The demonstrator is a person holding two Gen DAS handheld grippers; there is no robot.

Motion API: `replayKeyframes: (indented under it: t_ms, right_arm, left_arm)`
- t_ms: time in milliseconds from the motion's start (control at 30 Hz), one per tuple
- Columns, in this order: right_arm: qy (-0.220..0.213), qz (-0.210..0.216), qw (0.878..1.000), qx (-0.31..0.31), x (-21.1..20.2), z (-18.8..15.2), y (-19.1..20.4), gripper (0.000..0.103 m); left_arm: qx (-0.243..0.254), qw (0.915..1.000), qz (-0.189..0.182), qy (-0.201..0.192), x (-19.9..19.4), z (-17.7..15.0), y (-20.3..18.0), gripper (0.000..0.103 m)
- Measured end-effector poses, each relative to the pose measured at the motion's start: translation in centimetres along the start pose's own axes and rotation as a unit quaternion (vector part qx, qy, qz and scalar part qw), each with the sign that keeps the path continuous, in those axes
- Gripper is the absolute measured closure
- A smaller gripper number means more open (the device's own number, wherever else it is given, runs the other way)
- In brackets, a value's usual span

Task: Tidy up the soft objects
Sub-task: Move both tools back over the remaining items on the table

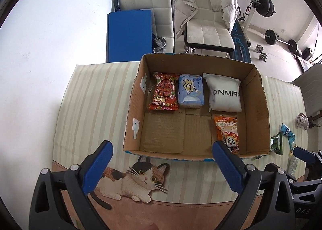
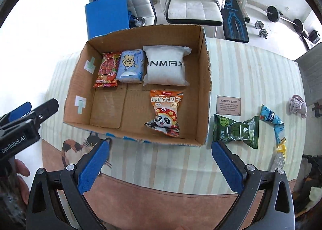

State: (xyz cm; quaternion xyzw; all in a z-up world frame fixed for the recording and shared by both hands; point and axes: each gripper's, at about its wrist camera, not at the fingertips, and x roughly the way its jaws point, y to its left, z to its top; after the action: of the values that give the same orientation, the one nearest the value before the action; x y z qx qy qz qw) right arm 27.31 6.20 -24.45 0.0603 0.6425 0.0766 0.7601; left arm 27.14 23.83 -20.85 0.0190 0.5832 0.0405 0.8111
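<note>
Cardboard box (image 2: 205,81) — near half bare, four packs

Both wrist views look down-forward from near edge; share cardboard box (image 1: 259,97) (image 2: 205,81), right view offset rightward

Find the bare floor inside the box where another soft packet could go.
Free: the box floor's near-left part, bordered by the left wall, the near wall and the orange packet. Crowded: the far row, red packet, blue pack, white bag.
</note>
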Motion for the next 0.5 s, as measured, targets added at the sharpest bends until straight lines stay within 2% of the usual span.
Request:
replayKeyframes:
  t_ms: [200,267,400,500]
  right_arm:
    - [-0.014,0.025,1.0,-0.008,-1.9,-1.0,-0.5,0.0]
    - [-0.032,0.044,0.999,0.003,-2.9,-1.1,-1.5,0.0]
    - [-0.075,0.069,0.993,0.051,-5.1,-1.5,-6.1,0.0]
    - [-0.078,0.067,0.991,0.083,-6.1,-1.6,-11.2,0.0]
  left_arm:
    - [-0.003,0.9999,0.009,-0.01,-2.4,-0.1,-1.8,0.002]
    - [0.001,0.9997,0.014,-0.022,-3.4,0.1,-3.1,0.002]
    - [0.038,0.9981,0.023,-0.042,-4.9,0.5,-7.4,0.002]
    - [0.101,0.9934,0.018,-0.051,-5.0,1.0,-12.7,0.002]
